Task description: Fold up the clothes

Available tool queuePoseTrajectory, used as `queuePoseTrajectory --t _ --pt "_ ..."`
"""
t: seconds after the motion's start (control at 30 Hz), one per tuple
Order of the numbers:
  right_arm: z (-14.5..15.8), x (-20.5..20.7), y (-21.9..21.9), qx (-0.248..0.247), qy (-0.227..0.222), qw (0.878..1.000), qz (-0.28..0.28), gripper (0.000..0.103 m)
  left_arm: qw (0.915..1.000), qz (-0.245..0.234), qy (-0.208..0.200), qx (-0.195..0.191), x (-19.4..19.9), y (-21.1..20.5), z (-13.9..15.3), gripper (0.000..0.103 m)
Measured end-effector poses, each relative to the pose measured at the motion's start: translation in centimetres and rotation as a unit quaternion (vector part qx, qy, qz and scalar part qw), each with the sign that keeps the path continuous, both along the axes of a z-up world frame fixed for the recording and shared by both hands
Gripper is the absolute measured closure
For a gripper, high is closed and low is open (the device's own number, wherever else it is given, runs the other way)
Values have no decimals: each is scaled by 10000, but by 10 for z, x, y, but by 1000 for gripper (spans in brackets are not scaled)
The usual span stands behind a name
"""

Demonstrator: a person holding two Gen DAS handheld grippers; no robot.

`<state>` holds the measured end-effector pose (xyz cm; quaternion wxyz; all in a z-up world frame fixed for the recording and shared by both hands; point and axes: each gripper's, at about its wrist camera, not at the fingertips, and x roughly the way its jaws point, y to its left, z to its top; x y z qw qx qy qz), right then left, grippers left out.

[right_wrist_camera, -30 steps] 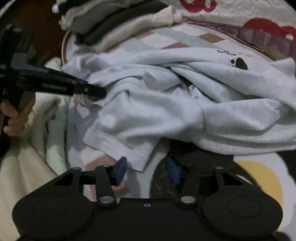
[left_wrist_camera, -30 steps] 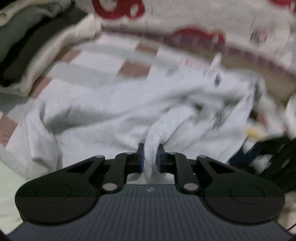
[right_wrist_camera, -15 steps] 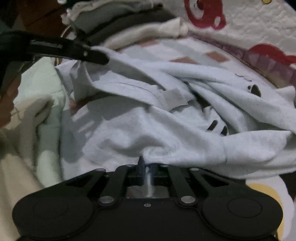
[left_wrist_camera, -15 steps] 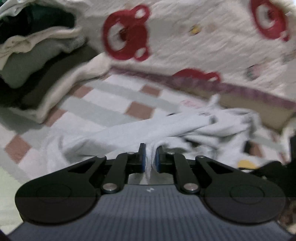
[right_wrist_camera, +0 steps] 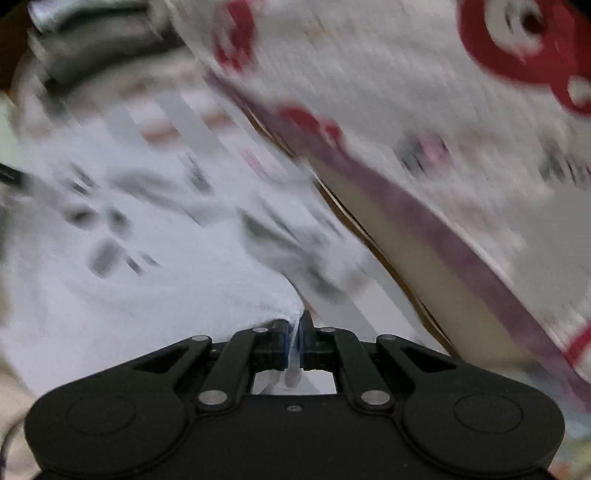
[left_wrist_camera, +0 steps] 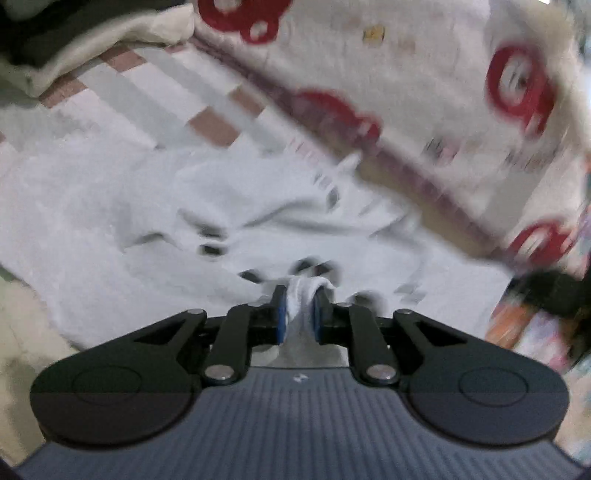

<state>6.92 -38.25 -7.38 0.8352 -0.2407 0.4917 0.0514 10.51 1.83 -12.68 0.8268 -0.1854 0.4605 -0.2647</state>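
Since a second ago my right tongs (right_wrist_camera: 294, 341) have gone from spread and clear of the cloth to pressed onto an edge of the pale grey shirt (right_wrist_camera: 155, 295); my left tongs (left_wrist_camera: 300, 310) kept their pinch on a thick bunched fold of it throughout. Both views have swung hard, and the shirt, a crumpled heap a second ago, now spreads wider across the checked sheet (left_wrist_camera: 155, 92).

Judgement: with two points held, the shirt is being shaken or drawn out flat, a preparation for folding. No fold line is visible.

The shirt lies on the sheet in the near and left part of both views, with the bear-print quilt (left_wrist_camera: 424, 74) to the far right and a stack of clothes (left_wrist_camera: 92, 29) at the far left.

Limits of inspection: both pictures are heavily motion-blurred (the right worse). Dark marks on the shirt (right_wrist_camera: 107, 254) cannot be read. Which part of the shirt each tong holds cannot be told.
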Motion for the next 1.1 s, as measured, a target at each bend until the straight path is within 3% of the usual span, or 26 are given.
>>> queuePoseTrajectory --t 0.07,0.13,0.23,0.3,0.33,0.37,0.43,0.5,0.63,0.7,0.77,0.87,0.97,1.03,1.1 --pt "-15 4 -26 -396 244 9985 -286 98 9975 -211 -200 645 -3 -17 1 89" --pt "-32 9 -49 -748 455 9945 -579 94 9971 -292 -135 695 -3 -19 -2 84" --pt "-61 27 -48 -693 404 9923 -949 85 9974 -226 4 677 1 -13 -6 76" --pt "-62 34 -36 -594 300 9942 -844 84 9976 -82 81 685 5 -6 -8 73" --pt "-56 33 -24 -559 102 9960 -696 78 9977 -17 104 666 7 -2 -8 73" --pt "-46 31 -13 -424 -101 9976 -541 67 9980 40 113 628 9 2 -8 72" --pt "-27 27 10 -66 -459 9986 -246 58 9979 103 40 635 10 7 -5 71" --pt "-16 22 29 778 -455 9959 -45 55 9972 108 -120 736 8 9 1 65" --pt "-29 6 52 1223 163 9907 570 54 9929 -59 -470 1088 2 8 13 61" --pt "-35 -1 64 1440 472 9846 875 54 9887 -365 -611 1319 -6 2 13 55" --pt "-42 -9 76 1655 780 9760 1179 53 9815 -863 -635 1584 -17 -10 5 54" --pt "-51 -20 93 1969 1238 9588 1629 53 9603 -1598 -812 2138 -40 -32 -6 53" --pt "-60 -32 111 2272 1689 9365 2070 52 9360 -2229 -1061 2510 -56 -55 -14 40" --pt "-66 -38 120 2441 1953 9214 2307 48 9229 -2312 -1076 2884 -56 -65 -25 35" --pt "-68 -34 117 2442 2000 9228 2210 46 9219 -2127 -1027 3071 -49 -66 -33 8"
